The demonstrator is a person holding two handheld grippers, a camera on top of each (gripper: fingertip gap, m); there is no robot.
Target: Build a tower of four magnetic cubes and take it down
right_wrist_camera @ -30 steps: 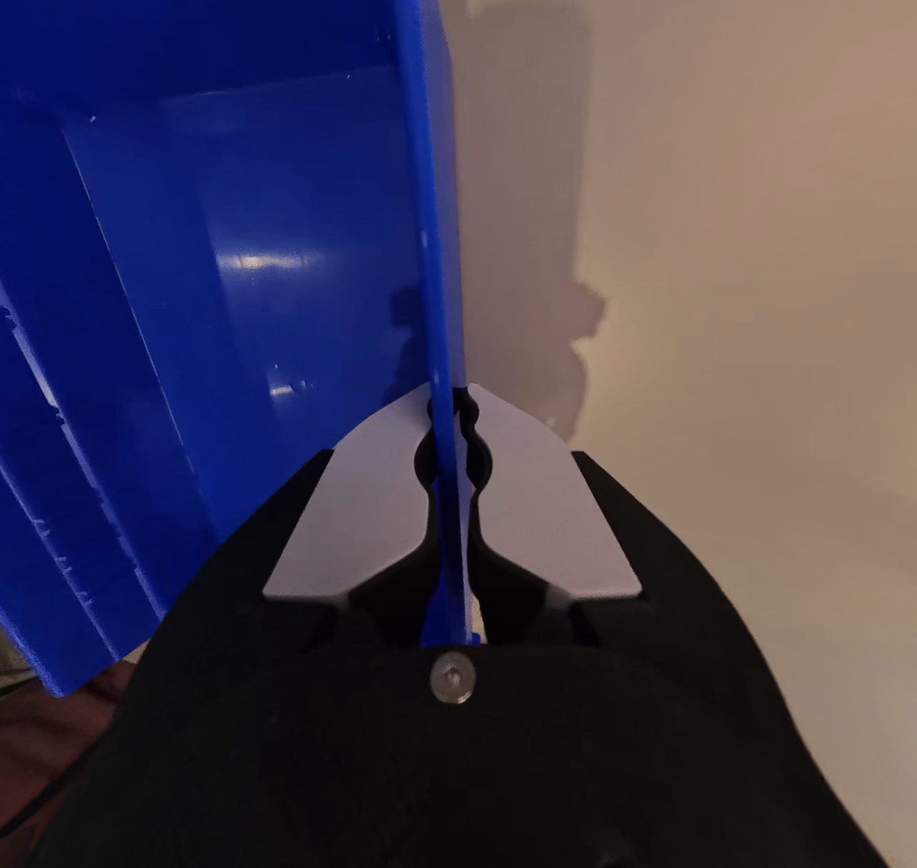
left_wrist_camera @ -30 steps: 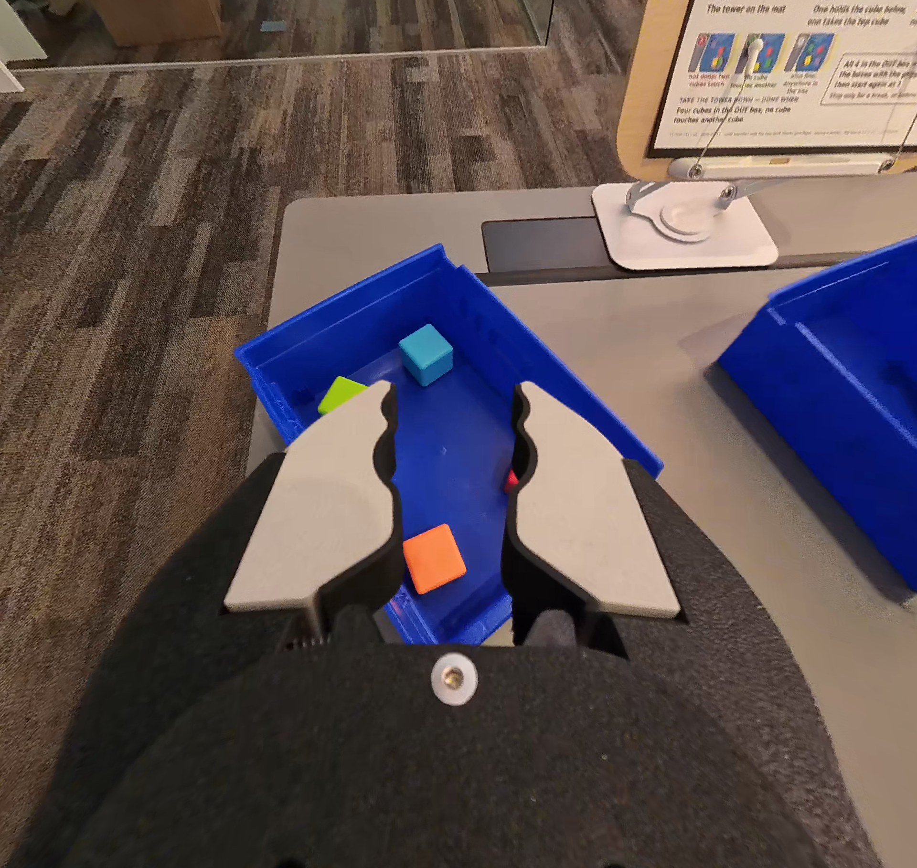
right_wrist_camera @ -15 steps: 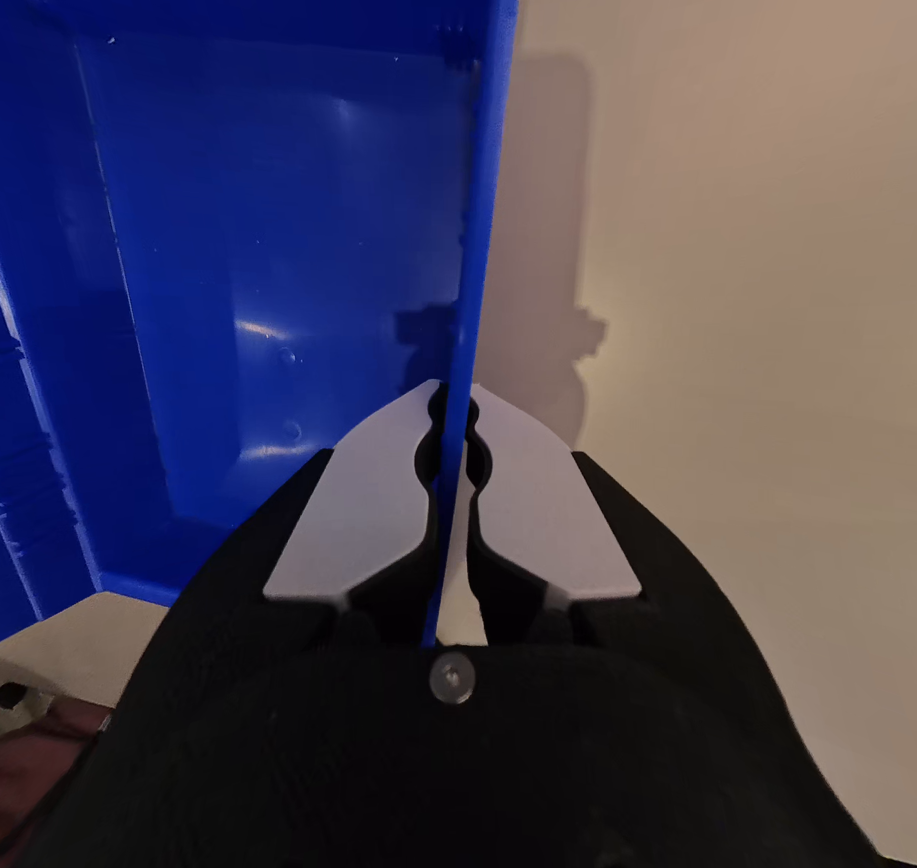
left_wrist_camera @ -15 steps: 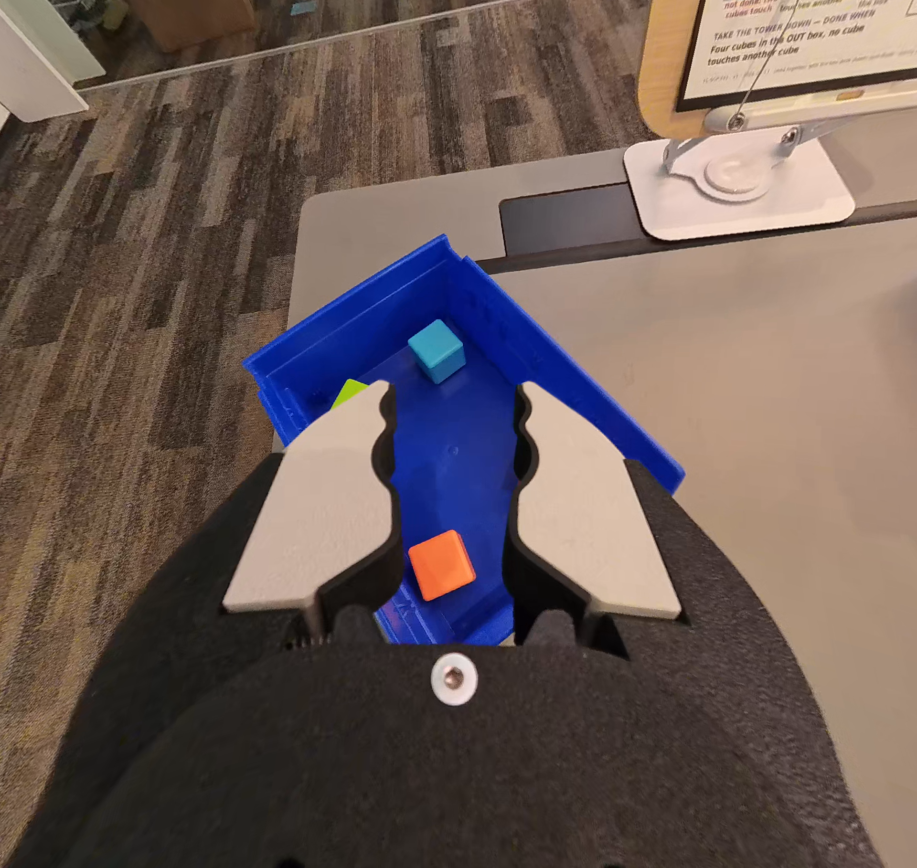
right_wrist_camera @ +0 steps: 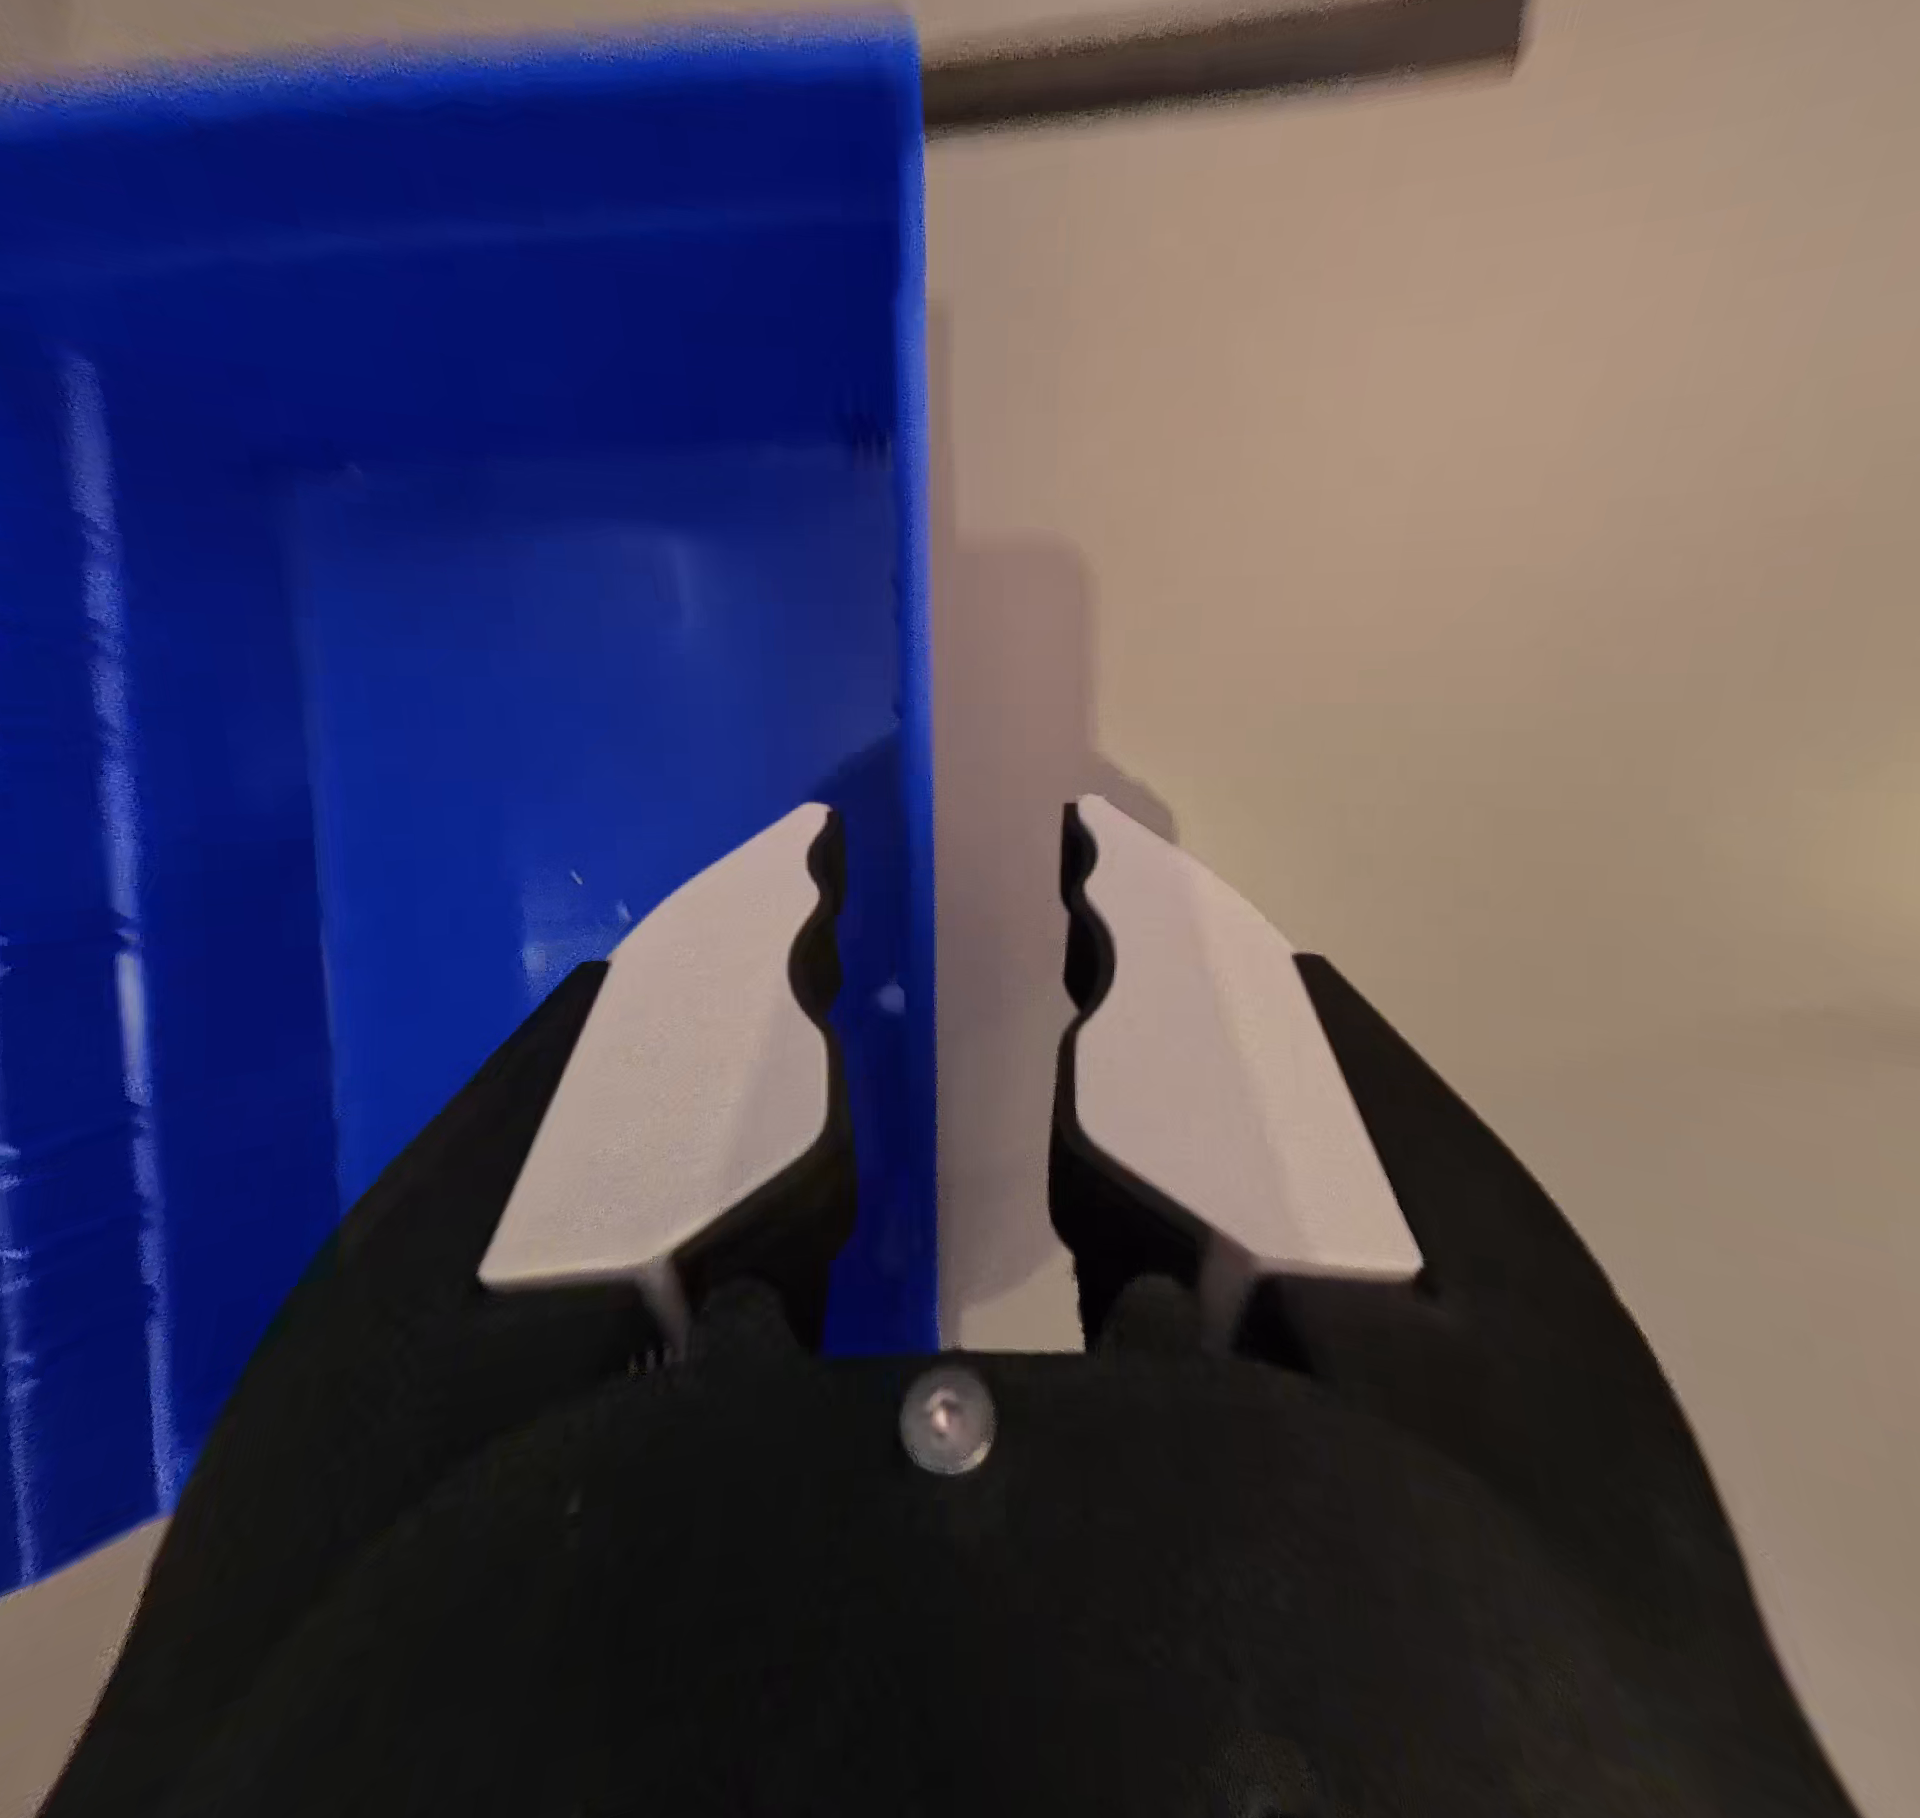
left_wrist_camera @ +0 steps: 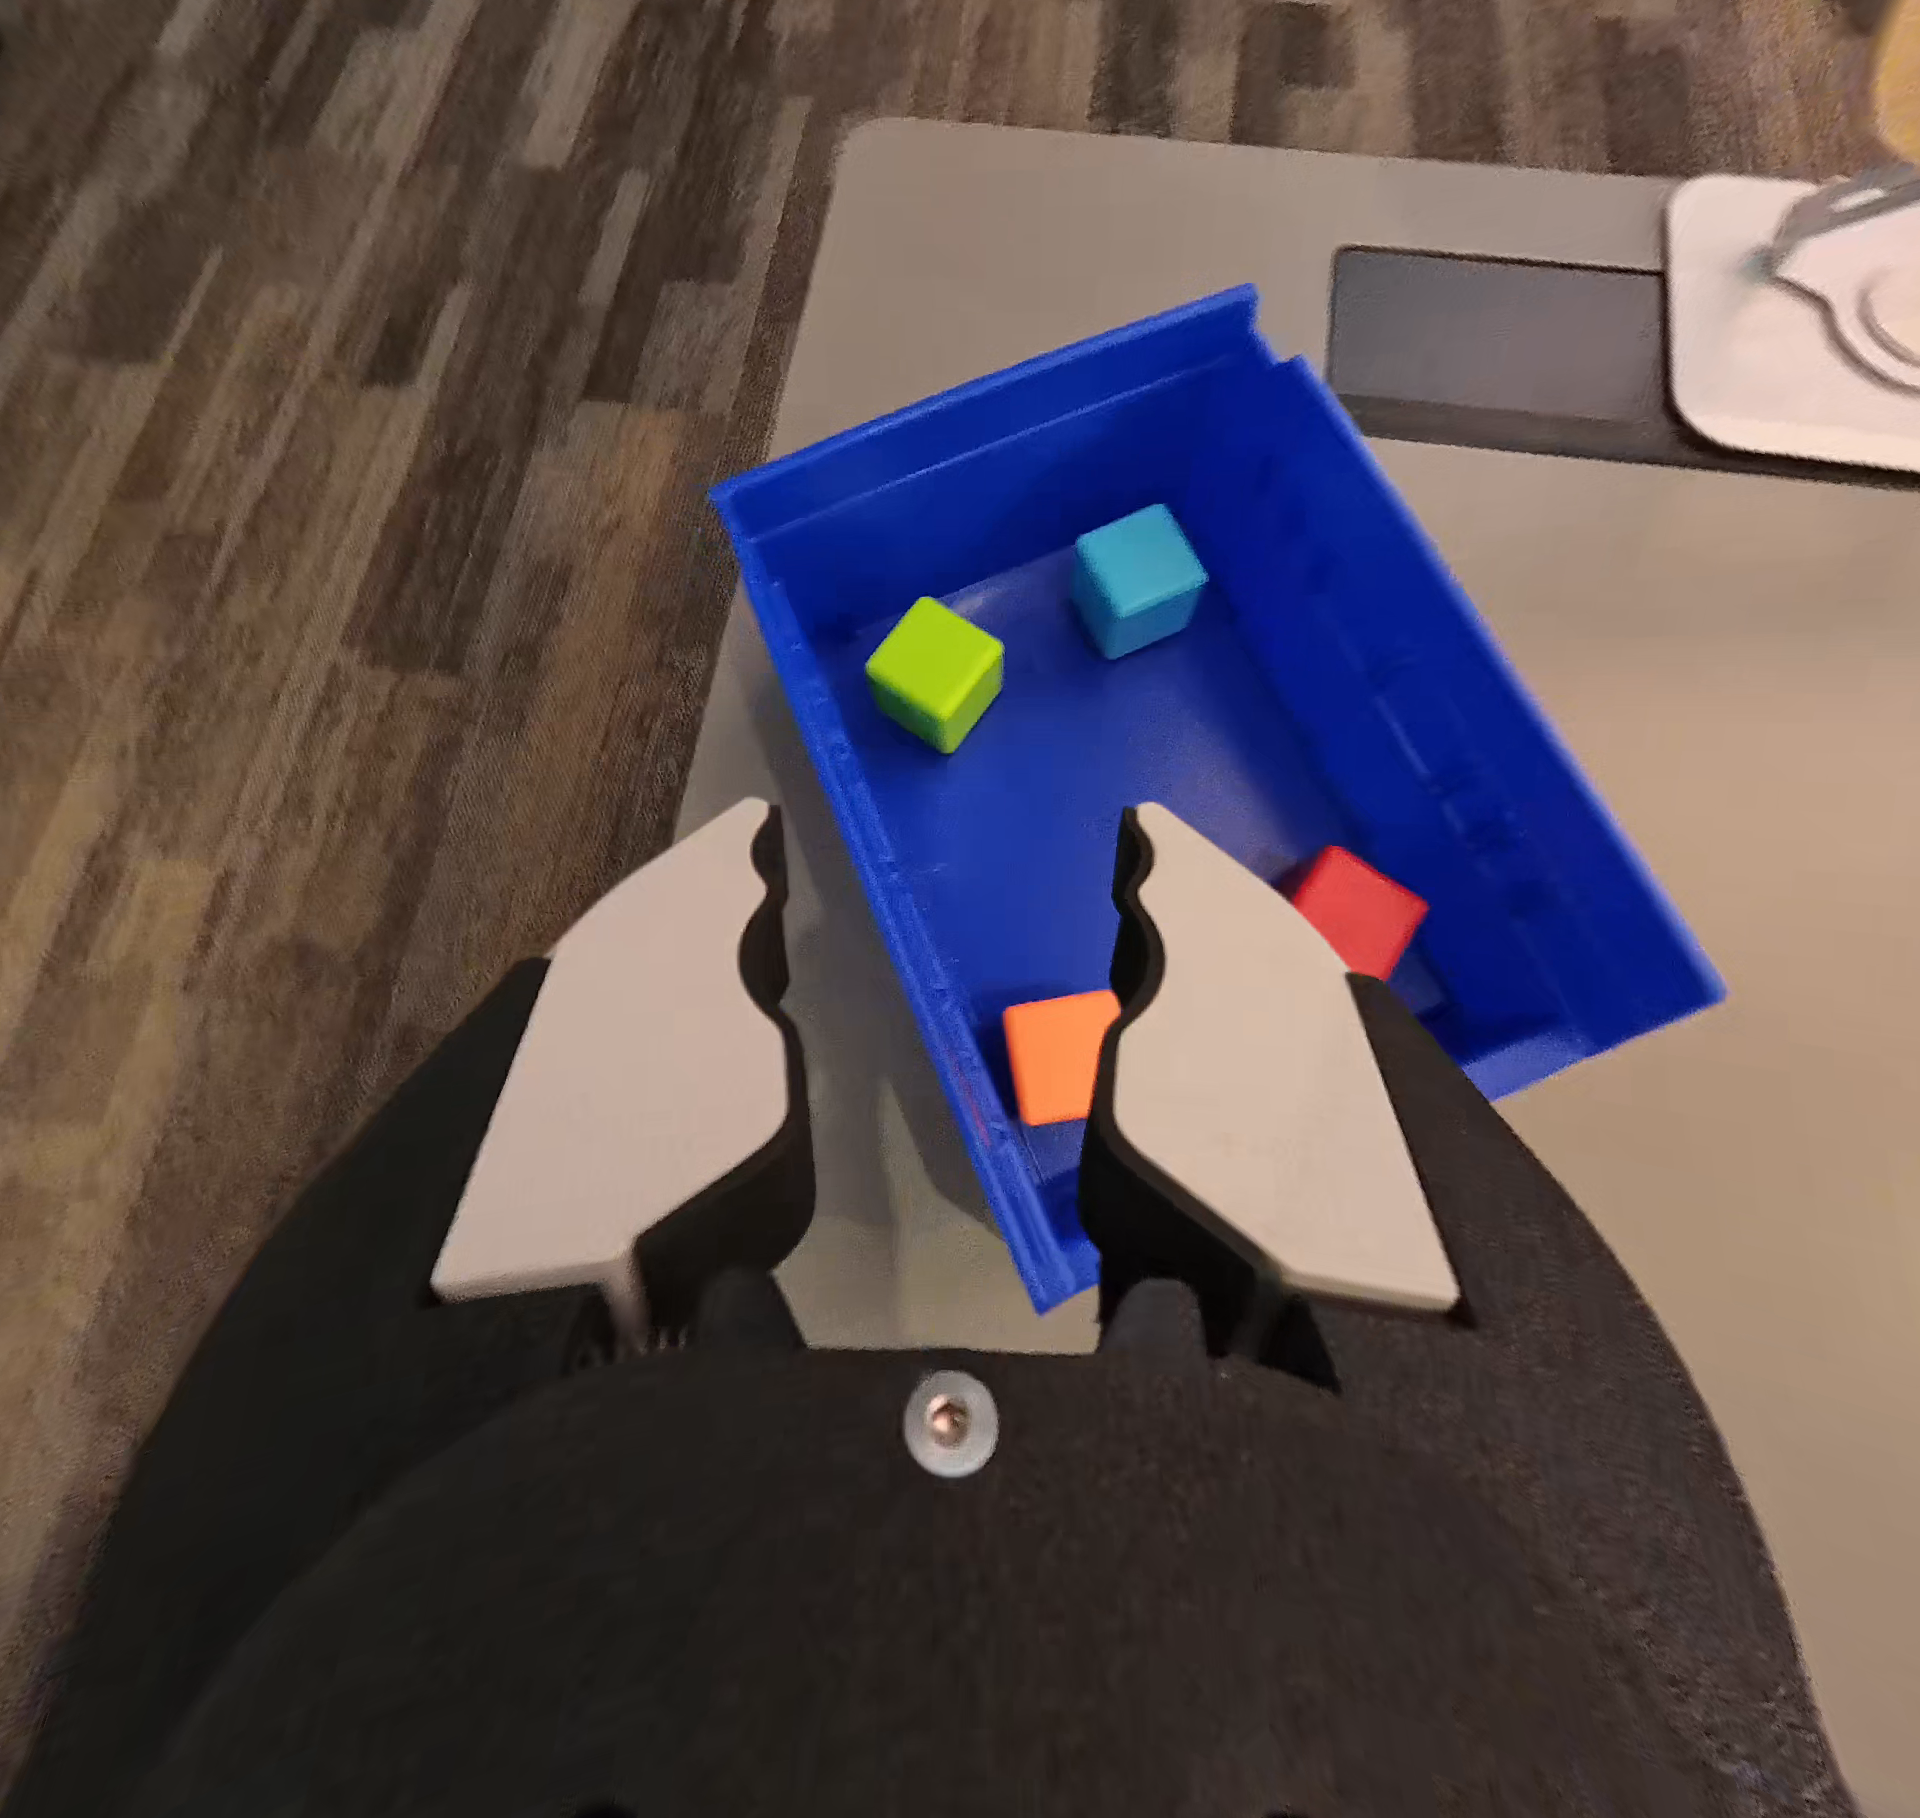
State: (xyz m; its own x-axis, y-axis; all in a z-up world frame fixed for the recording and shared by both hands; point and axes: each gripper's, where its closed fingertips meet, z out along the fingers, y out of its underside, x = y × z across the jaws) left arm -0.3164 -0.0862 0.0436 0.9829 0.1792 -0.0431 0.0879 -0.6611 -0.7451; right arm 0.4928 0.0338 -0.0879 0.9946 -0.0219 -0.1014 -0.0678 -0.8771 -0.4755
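Left wrist view: the left gripper (left_wrist_camera: 945,818) hangs above the near-left corner of a blue bin (left_wrist_camera: 1538,792) that sits askew on a grey table (left_wrist_camera: 1039,210), its fingers spread wide with nothing between them; the bin's left wall runs up through the gap. Four cubes lie apart from one another on the bin floor: a green cube (left_wrist_camera: 935,672) near the far-left corner, a light blue cube (left_wrist_camera: 1140,579) toward the far wall, a red cube (left_wrist_camera: 1356,911) by the right wall, and an orange cube (left_wrist_camera: 1055,1056) by the left wall, partly hidden behind the right finger. A white stand base (left_wrist_camera: 1787,334) and a dark panel (left_wrist_camera: 1496,334) sit at the far edge of the table, with patterned carpet (left_wrist_camera: 364,418) beyond. In the right wrist view, the right gripper (right_wrist_camera: 945,812) is also open and holds nothing; the right wall of a second blue bin (right_wrist_camera: 520,314) stands between its fingers, closer to the left one, though whether they touch is unclear. That bin's visible inside holds no cubes.
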